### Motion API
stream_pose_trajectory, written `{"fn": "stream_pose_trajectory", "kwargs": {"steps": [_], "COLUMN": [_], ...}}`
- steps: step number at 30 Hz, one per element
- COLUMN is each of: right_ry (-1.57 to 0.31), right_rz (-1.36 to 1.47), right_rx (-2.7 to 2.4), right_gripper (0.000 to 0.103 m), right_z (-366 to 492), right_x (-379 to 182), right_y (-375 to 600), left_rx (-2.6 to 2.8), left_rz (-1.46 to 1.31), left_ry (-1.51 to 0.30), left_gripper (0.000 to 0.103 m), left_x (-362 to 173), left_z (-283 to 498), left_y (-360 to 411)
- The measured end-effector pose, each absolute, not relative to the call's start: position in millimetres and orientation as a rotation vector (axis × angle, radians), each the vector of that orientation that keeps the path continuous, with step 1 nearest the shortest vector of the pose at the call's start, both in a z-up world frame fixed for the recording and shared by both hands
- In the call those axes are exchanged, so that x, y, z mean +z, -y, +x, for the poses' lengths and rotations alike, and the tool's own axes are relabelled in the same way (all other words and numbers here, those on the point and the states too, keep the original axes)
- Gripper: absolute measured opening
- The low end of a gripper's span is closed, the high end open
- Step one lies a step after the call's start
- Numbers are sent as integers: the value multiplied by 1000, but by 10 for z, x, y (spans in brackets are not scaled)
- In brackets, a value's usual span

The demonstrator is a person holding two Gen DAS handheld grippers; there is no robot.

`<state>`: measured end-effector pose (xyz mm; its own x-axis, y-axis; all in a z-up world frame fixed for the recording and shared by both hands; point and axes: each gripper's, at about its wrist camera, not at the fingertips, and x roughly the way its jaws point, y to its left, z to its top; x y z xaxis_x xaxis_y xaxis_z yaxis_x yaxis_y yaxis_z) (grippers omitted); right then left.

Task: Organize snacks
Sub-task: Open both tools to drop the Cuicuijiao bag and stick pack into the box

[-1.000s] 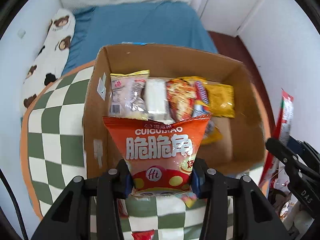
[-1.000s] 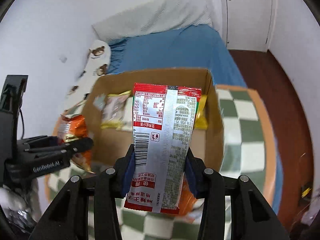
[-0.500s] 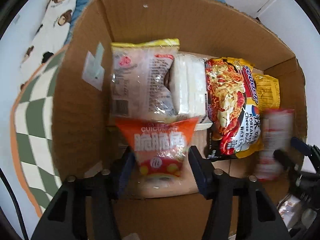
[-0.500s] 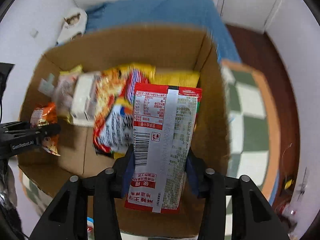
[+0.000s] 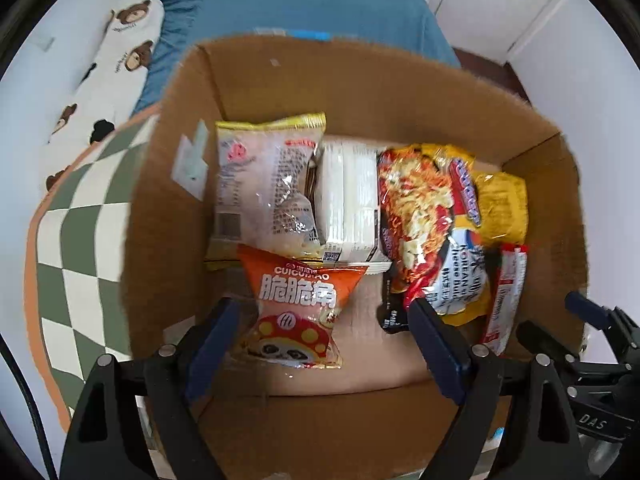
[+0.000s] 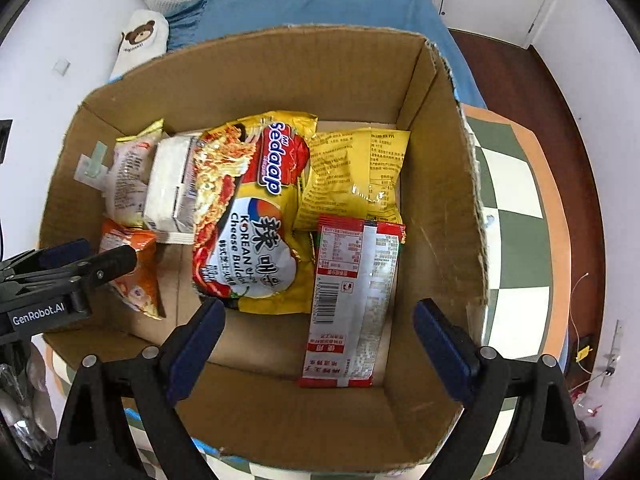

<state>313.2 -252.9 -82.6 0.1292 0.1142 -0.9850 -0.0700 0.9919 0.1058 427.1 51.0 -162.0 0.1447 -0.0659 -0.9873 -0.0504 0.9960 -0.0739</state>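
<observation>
An open cardboard box (image 5: 172, 208) (image 6: 440, 184) holds several snack packs. An orange chip bag (image 5: 298, 312) (image 6: 136, 276) lies loose on the box floor between the spread fingers of my left gripper (image 5: 326, 340), whose jaws are still opening and touch nothing. In the right wrist view a red and silver sachet (image 6: 352, 300) lies flat on the floor at the box's right side. My right gripper (image 6: 320, 340) hangs above it, jaws still opening, pads clear of it. The sachet (image 5: 504, 292) also shows at the right of the left wrist view.
Behind these lie a pale bag (image 5: 264, 188), a white pack (image 5: 348, 196), a Korean cheese noodle pack (image 6: 248, 208) and a yellow bag (image 6: 352, 176). The box stands on a green-and-white checkered cloth (image 5: 76, 248) beside a blue bed (image 6: 320, 4).
Both grippers came down into the box and spread their jaws. The orange bag and the red sachet dropped out of their grips onto the box floor.
</observation>
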Motion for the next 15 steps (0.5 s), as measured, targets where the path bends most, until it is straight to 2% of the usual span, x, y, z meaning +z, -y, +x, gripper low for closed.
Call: {"fn": "stream_pose_trajectory", "kwargs": {"steps": [5, 15], "right_ry": [-1386, -1254], "right_rz": [57, 46], "right_rx": [125, 119], "right_gripper": [97, 97], "right_z": [2965, 2447], "right_x": [-642, -171], "right_y": [2545, 2518], "left_rx": [7, 2], "left_rz": [-74, -43], "left_ry": [-1323, -1181], "left_gripper": [86, 87], "left_x": [-1278, -939], "left_z": [4003, 3483], "left_y": [-521, -472]}}
